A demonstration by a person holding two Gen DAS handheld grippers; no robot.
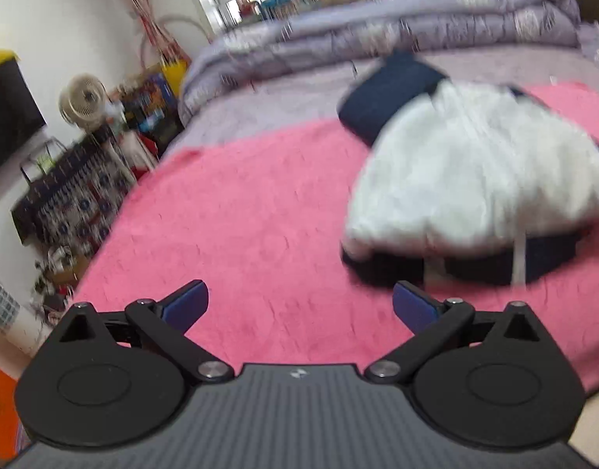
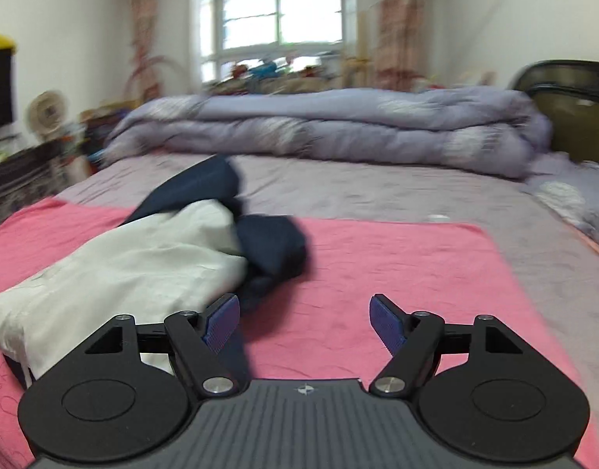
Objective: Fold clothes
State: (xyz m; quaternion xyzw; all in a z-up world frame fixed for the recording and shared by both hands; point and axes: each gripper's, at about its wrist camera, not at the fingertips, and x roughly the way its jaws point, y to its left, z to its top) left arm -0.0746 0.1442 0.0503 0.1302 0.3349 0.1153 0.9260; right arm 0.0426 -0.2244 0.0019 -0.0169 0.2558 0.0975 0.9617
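The left gripper (image 1: 299,305) is hovering low over the near part of the pink towel (image 1: 229,226), its blue-padded fingers (image 1: 186,303) spread wide with nothing between them. The right gripper (image 2: 303,322) is doing the same from the other side, jaws wide apart and empty, its left finger just in front of the garment's near end.

The task's thing, a white-and-navy garment (image 2: 135,258), is lying in a loose heap on the pink towel, which is spread over the near part of the bed (image 2: 377,191). In the left wrist view the heap is sitting toward the towel's right side, with a navy part (image 1: 393,93) reaching over the towel's far edge onto the grey sheet. In the right wrist view the white body is running from the near left edge toward the middle, where navy fabric (image 2: 272,246) is bunching up. A folded lilac quilt (image 2: 338,125) is lying along the far side of the bed, well apart.

The garment is looking crumpled, not laid flat or folded. Judging by its soft sagging and creases, it is light, limp cloth that will drape and slide rather than hold shape, so a single-layer pinch is likely to drag the rest along. The dark band along the near hem (image 1: 495,262) and the navy parts are looking like the firmest places to take hold of; motion blur is hiding finer seams.
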